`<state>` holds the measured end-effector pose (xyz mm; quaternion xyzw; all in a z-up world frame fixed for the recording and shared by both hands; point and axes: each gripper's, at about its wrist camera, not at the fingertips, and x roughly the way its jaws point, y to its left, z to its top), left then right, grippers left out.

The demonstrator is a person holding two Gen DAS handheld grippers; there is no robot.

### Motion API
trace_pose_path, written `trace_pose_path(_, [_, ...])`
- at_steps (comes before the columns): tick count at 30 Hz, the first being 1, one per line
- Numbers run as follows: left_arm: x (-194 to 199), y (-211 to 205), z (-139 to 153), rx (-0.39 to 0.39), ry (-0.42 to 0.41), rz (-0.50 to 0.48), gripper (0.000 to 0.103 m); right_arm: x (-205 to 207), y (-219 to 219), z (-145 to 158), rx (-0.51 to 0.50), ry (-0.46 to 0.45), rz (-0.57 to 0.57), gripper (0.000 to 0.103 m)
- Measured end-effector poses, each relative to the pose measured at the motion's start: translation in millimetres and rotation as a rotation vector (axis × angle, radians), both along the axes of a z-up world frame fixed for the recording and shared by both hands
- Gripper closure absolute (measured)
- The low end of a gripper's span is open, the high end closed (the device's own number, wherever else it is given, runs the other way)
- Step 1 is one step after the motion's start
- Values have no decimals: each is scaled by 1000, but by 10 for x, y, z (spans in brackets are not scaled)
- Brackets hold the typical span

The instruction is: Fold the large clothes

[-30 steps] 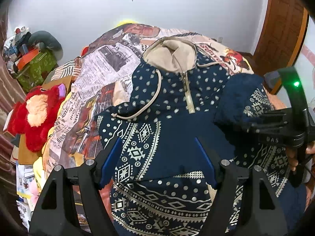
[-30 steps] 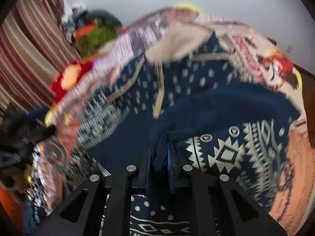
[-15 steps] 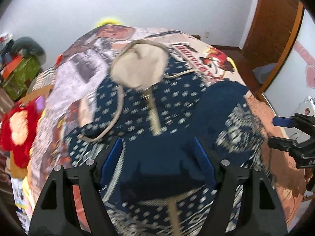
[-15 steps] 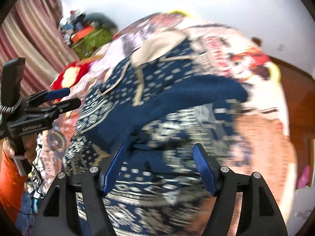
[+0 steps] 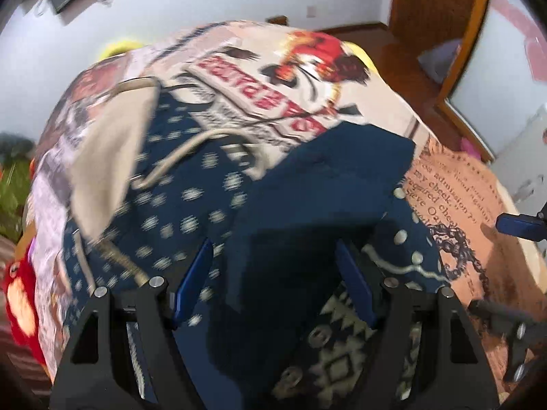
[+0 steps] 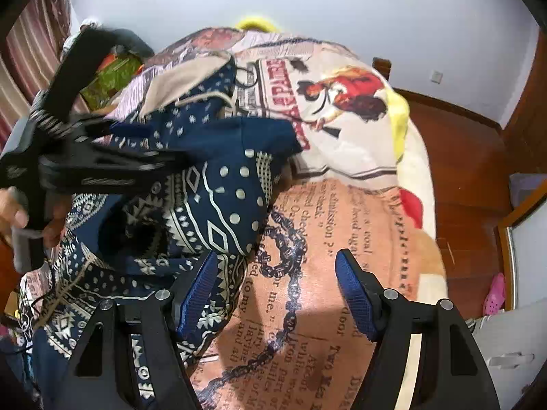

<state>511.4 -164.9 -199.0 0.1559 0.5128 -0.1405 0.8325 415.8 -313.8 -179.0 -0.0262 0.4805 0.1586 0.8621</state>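
Left wrist view: left gripper (image 5: pixel 273 280) tilts steeply down over one navy patterned hoodie (image 5: pixel 191 205) spread on the bed; its two blue pads (image 5: pixel 193 280) stand wide apart, straddling a folded-over plain navy sleeve (image 5: pixel 328 184) without pinching it. Frame is motion-blurred. The hoodie's beige hood (image 5: pixel 102 157) lies toward the far side, one drawstring (image 5: pixel 177 157) trailing over the dotted chest. At the right edge one blue fingertip of the right gripper (image 5: pixel 518 227) pokes in. Right wrist view: right gripper (image 6: pixel 275 294) also angles down, over the printed bedspread (image 6: pixel 335 225) just beside the hoodie's patterned hem (image 6: pixel 212 212); its jaws have just been opening and now stand apart with nothing between them, only the left pad (image 6: pixel 196 294) overlapping the hem's edge in the picture. The left gripper shows here as a black frame at the left, held by a hand (image 6: pixel 20 215) with fingers wrapped on the handle. Writing on the bedspread: old-print text, legible bits "admission", "my cheek", "to my", "for me"; a red banner word by the rooster picture (image 6: pixel 348 92) is too distorted to read. One red plush toy (image 5: pixel 20 300) sits at the bed's left edge; one pink shoe (image 6: pixel 494 294) lies on the wooden floor (image 6: pixel 458 157)
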Motion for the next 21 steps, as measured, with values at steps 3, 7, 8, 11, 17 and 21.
trace_pose_path(3, [74, -130, -187, 60, 0, -25, 30, 45, 64, -108, -9, 8, 18, 33])
trace_pose_path(7, [125, -132, -290, 42, -10, -17, 36, 99, 102, -200, -5, 22, 31, 33])
trace_pose_path(8, [123, -124, -281, 33, -18, -22, 45, 107, 107, -215, -3, 25, 34, 33])
trace_pose_path(11, [129, -80, -273, 41, -29, -7, 80, 122, 108, -247, -3, 26, 36, 33])
trace_pose_path(17, [135, 110, -172, -17, -11, 47, 97, 122, 129, -251, -20, 21, 33, 33])
trace_pose_path(21, [-77, 327, 225, -68, -99, 53, 98, 118, 137, -246, -32, 25, 30, 33])
